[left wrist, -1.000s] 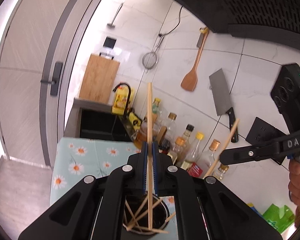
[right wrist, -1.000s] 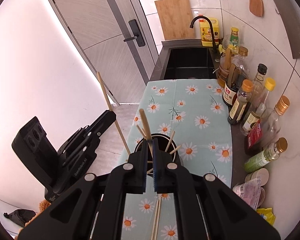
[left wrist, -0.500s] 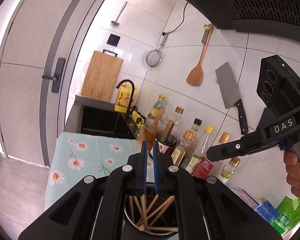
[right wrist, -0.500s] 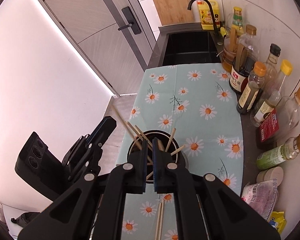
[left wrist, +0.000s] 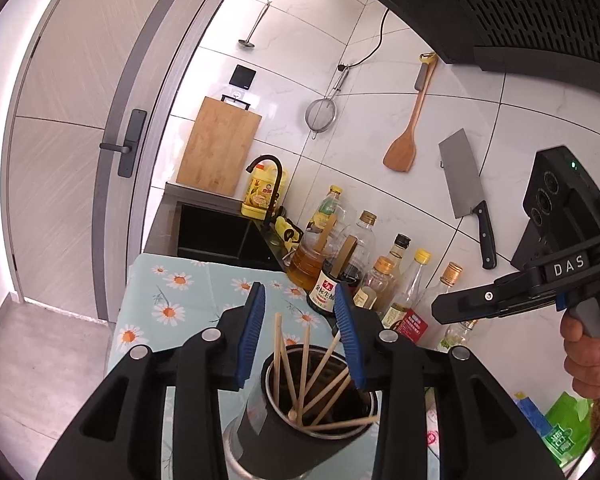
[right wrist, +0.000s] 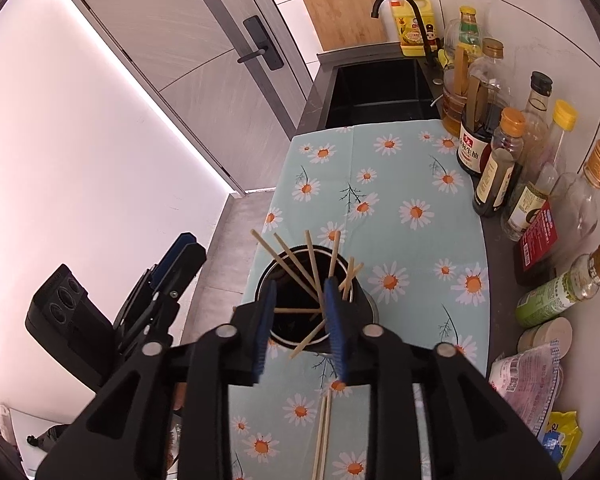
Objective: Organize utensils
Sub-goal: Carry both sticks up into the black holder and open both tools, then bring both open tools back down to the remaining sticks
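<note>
Reading "DAS": right gripper (left wrist: 452, 312) lettering

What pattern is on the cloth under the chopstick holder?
Light blue-green cloth printed with white, orange-centred daisies; clearest in the right wrist view.

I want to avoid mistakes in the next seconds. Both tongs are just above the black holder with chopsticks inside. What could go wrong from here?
1. The chopsticks lean in all directions; the opening right tongs or left tongs might catch one and flick it out.
2. The black holder stands near the edge of the floral cloth; a push might tip it.
3. Two loose chopsticks lie on the cloth, partly hidden under the right tongs, and might get overlooked.
</note>
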`<state>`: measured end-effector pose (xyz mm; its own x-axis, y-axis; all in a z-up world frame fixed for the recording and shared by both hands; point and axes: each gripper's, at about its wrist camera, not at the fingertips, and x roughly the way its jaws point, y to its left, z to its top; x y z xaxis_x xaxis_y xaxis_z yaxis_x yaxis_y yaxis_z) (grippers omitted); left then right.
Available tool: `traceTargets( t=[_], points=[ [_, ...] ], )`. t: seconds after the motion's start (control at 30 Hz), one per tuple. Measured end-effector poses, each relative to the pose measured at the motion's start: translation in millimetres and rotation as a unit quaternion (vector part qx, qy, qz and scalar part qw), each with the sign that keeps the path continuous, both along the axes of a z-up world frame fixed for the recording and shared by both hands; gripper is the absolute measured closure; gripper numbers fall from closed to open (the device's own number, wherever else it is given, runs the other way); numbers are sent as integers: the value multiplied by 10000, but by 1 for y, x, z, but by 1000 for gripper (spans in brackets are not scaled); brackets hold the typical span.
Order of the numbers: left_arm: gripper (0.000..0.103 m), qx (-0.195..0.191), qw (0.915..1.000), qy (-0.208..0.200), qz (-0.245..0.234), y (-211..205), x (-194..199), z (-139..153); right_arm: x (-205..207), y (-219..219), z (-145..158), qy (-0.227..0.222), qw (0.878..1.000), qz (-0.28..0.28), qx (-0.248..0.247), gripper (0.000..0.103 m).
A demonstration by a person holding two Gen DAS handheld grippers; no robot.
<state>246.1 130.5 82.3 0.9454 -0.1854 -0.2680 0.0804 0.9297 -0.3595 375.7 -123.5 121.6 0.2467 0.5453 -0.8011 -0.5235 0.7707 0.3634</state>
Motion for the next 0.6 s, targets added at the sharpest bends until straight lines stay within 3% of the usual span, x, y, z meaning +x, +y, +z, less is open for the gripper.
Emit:
traceTargets(
  t=[0.1,0.17,0.3,0.37,0.6],
  points=[
    [52,-76,10000,27,41,4,-16,5,-11,-6,-3,12,10000,38,3,62],
    [39,-155,9998,114,8,6,-27,8,-19,-10,-7,55,9999,103,51,49],
    [29,-171,9990,396,-121,4,-48,10,-35,-17,-20,144,9996,233,54,38],
    [17,-186,9983,519,-173,3,-56,9,-43,-21,-27,191,9996,216,63,33],
    [10,-277,9957,878,-83,3,-85,3,-63,-36,-57,178,9993,234,-212,23]
  ],
)
